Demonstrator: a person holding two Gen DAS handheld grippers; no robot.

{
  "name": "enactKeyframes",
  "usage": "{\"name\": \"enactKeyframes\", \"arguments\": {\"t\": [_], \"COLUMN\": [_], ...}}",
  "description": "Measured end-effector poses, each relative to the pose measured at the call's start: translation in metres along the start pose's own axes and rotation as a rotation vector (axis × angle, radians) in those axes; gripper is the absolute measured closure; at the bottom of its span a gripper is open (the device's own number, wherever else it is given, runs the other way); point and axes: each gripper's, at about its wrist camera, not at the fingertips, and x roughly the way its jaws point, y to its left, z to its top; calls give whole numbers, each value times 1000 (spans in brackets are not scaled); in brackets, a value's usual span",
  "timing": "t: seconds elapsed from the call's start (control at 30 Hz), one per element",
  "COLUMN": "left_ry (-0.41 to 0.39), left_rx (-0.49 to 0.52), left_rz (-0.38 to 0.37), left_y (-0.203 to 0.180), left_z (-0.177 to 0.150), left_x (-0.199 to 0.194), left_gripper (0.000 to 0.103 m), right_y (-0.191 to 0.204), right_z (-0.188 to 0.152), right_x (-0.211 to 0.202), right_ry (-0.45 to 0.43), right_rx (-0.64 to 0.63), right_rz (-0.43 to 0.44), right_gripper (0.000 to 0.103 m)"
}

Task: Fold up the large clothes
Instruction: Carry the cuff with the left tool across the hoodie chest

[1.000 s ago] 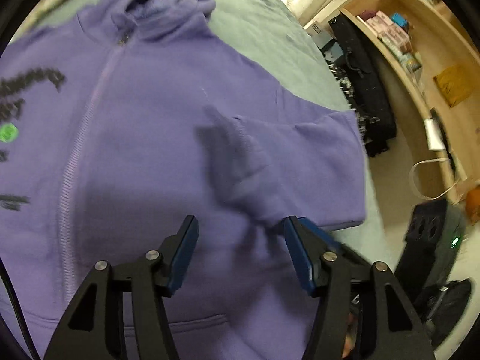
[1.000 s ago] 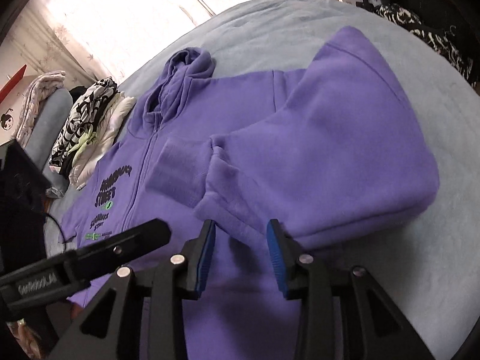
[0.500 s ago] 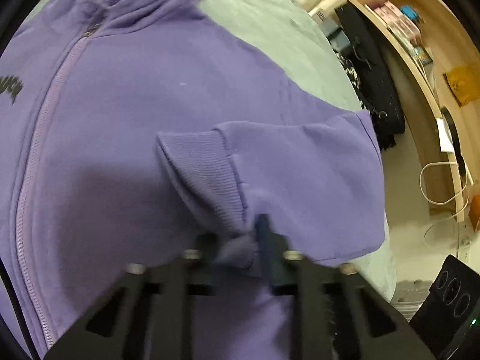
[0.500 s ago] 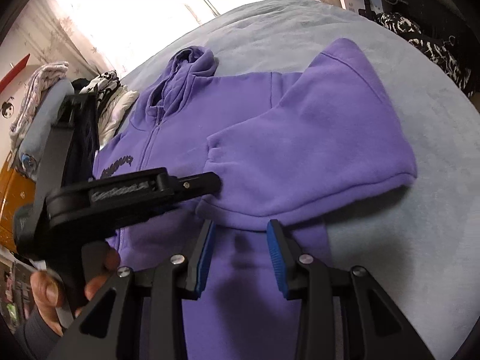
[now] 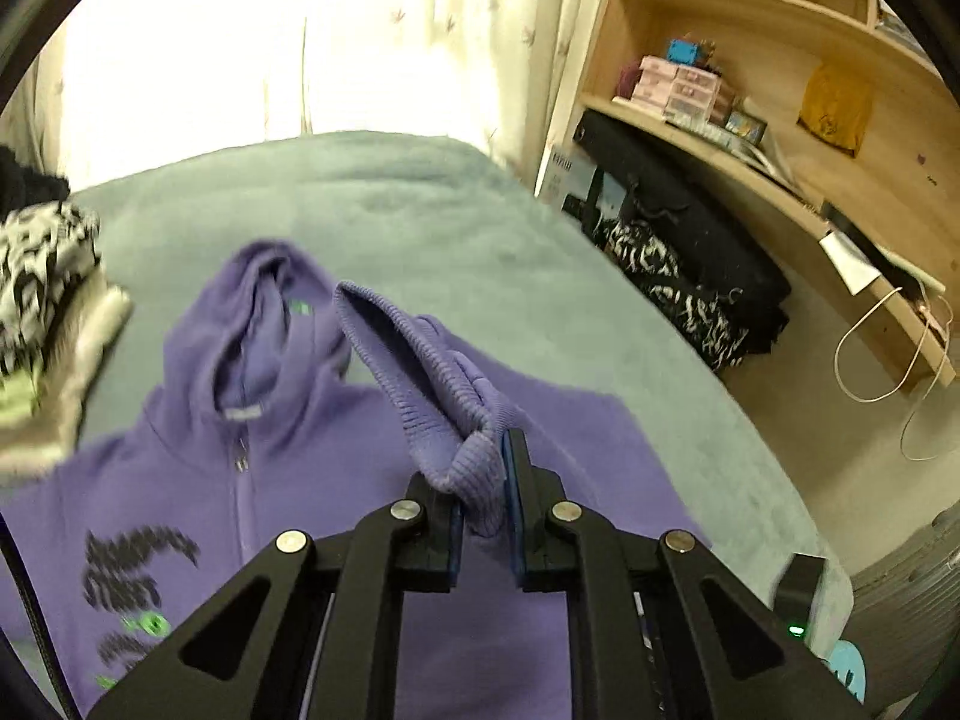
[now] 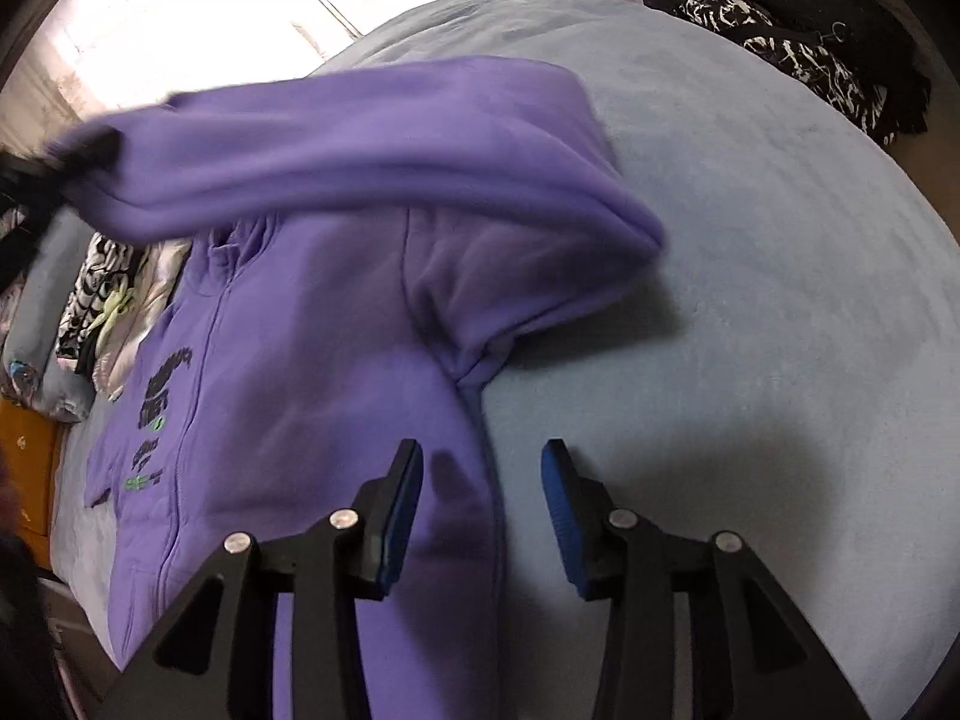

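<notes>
The hoodie [image 5: 336, 480] lies front up on the bed [image 5: 420, 210], zip closed, hood toward the far edge by the curtain [image 5: 300, 30] and the printed side toward the left edge. The left gripper [image 5: 483, 480] points down at a slant over the chest of the hoodie, its jaws closed tight on the ribbed cuff [image 5: 456, 420], which bunches between the pads; the open end of the cuff stands up above them. In the right wrist view the sleeve [image 6: 360, 144] stretches off the bed from the shoulder near the right edge across to the upper left, where the dark, blurred shape of the left gripper holds it over the hood.

The right gripper [image 6: 482, 498] tilts steeply down over the hoodie's right side seam below the armpit. Its jaws have just been opening and stand moderately apart, clamping nothing; the left pad hangs over the purple cloth, the right pad over bare bed. A stack of clothes [image 6: 114, 300] sits at the bed's far left corner. Shelves [image 5: 750, 90] stand beyond the right edge.
</notes>
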Motion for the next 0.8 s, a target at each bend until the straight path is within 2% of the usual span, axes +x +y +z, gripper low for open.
{"name": "enactKeyframes", "arguments": {"t": [0.17,0.3,0.33,0.37,0.53,0.67,0.8], "left_ry": [-9,-4,-7,-10,-36,-1,118], "left_rx": [31,53,56,58,25,-47,-116], "left_rz": [-6,15,29,40,134,157,171], "left_y": [7,15,20,22,68,113,158], "left_z": [19,25,27,28,37,20,-32], "left_x": [-18,-25,-28,-31,-43,-41,-16], "left_gripper": [94,94,94,94,94,94,94], "right_y": [16,32,35,37,35,39,46], "right_z": [24,38,38,38,37,35,34], "right_x": [13,29,31,33,18,13,21], "right_ry": [-25,-49,-57,-64,-126,-144,-125], "right_rx": [-40,-101,-110,-131,-154,-169,-201], "right_rz": [-13,-105,-121,-148,-155,-154,-182], "right_gripper": [62,63,73,91,94,94,94]}}
